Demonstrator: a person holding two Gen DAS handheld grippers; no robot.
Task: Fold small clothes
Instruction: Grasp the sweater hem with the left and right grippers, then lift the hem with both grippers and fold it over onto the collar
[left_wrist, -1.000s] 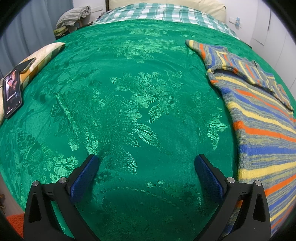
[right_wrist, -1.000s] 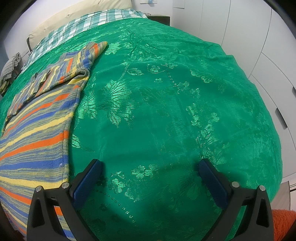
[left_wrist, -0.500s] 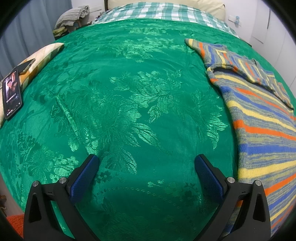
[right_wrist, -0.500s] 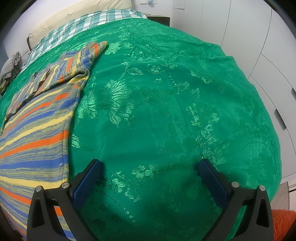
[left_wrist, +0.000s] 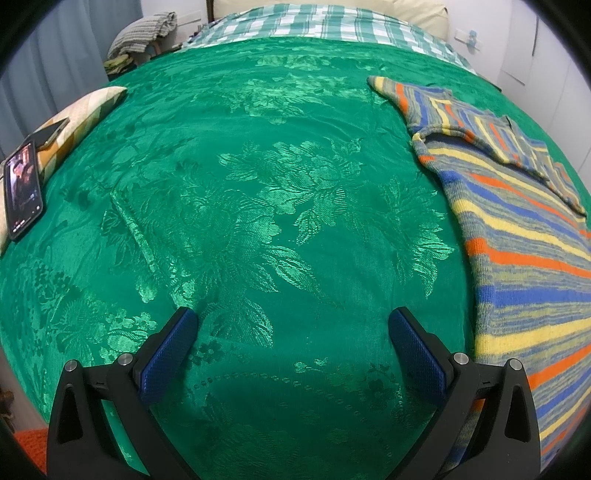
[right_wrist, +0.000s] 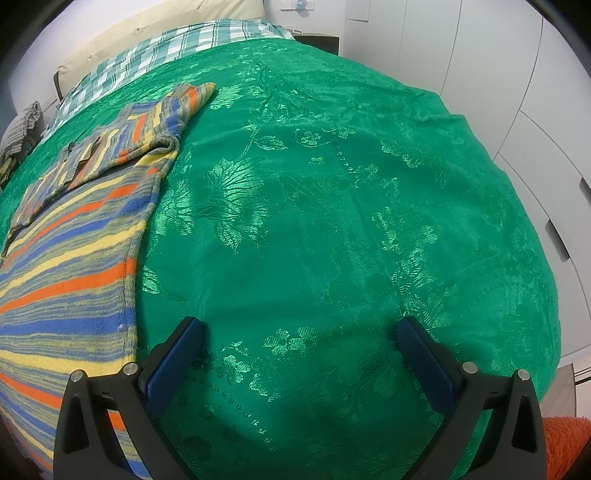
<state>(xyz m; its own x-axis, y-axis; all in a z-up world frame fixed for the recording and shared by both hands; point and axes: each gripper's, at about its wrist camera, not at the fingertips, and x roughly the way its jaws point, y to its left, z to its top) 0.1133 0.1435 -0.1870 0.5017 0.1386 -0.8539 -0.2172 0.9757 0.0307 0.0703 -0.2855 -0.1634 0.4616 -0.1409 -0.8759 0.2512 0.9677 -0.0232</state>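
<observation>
A striped knit sweater (left_wrist: 524, 258), in blue, yellow, orange and grey, lies flat on the green floral bedspread (left_wrist: 277, 206). It fills the right side of the left wrist view and the left side of the right wrist view (right_wrist: 66, 266). One sleeve is folded across its upper part (right_wrist: 122, 147). My left gripper (left_wrist: 293, 321) is open and empty above the bedspread, left of the sweater. My right gripper (right_wrist: 301, 326) is open and empty above the bedspread, right of the sweater.
A phone (left_wrist: 22, 192) with a lit screen lies at the bed's left edge beside a patterned cushion (left_wrist: 81, 114). A checked sheet and pillow (left_wrist: 325, 26) are at the head. White wardrobe doors (right_wrist: 517, 74) stand to the right. An orange rug (right_wrist: 565, 443) lies below.
Both grippers have drifted very slightly; the sweater sits a touch further from the left gripper's view centre. Nothing was taken hold of or let go.
</observation>
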